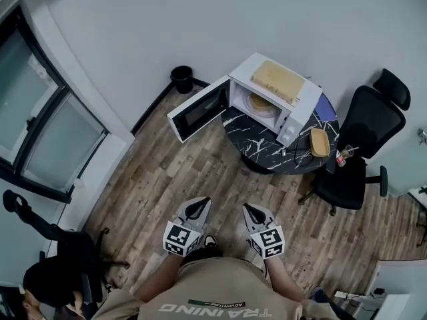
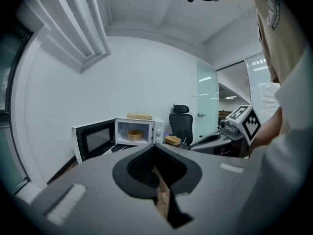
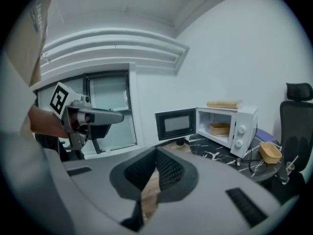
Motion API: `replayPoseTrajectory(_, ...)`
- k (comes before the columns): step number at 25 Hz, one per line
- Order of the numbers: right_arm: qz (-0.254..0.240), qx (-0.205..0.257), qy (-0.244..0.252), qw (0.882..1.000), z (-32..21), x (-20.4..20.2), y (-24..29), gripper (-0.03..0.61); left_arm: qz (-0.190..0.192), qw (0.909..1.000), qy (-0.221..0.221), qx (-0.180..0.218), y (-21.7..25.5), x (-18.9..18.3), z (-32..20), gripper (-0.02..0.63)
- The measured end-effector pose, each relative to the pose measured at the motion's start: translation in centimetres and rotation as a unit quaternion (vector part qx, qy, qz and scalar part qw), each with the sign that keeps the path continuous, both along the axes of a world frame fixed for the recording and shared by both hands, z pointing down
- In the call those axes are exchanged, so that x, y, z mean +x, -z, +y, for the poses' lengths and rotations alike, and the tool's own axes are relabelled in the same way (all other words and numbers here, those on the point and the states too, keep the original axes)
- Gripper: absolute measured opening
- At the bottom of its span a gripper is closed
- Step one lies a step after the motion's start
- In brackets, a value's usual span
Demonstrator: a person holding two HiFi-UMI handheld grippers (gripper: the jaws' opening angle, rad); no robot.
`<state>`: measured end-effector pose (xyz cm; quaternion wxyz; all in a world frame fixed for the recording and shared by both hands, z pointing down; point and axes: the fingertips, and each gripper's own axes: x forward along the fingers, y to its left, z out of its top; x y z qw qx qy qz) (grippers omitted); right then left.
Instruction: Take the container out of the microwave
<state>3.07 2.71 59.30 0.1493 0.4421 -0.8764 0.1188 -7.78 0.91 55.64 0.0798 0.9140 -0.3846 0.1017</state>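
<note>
Left gripper point(image 1: 198, 207), right gripper point(image 1: 250, 211): both closed.

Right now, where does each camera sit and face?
Head view: on the person's head, looking steeply down at the open white microwave; left gripper, right gripper, beige shirt show.
Left gripper view: on the left gripper, facing the microwave past shut jaws; right gripper shows.
Right gripper view: likewise on the right gripper; left gripper shows.
All share: tan container inside the microwave.

White walls point(image 1: 200, 25), wood-plank floor point(image 1: 180, 179), black office chair point(image 1: 367, 122) beside dark marbled table point(image 1: 257, 145).
</note>
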Motion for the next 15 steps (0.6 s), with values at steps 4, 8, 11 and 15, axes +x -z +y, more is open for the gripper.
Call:
replayPoseTrajectory(4, -0.001, 0.002, -0.024, 1.0, -3.5, -1.5, 0.3, 0.009, 0.001, 0.9999, -0.015, -0.003, -0.6, -1.6, -3.2, 0.008)
replayPoseTrajectory(8, 0.009, 0.002, -0.048, 0.999, -5.7, -2.0, 0.2, 0.009, 0.002, 0.9989, -0.041, -0.02, -2.0, -2.1, -6.0, 0.008)
replayPoseTrajectory(11, 0.019, -0.012, -0.055, 0.998, -6.5, -1.5, -0.4, 0.009, 0.008, 0.9984, -0.048, -0.027, -2.7, -2.0, -7.7, 0.008)
replayPoseTrajectory(15, 0.032, -0.026, -0.07, 0.997, -7.9, -0.3, -1.7, 0.009, 0.014, 0.9981, -0.047, -0.038, -3.9, -1.6, -9.6, 0.008)
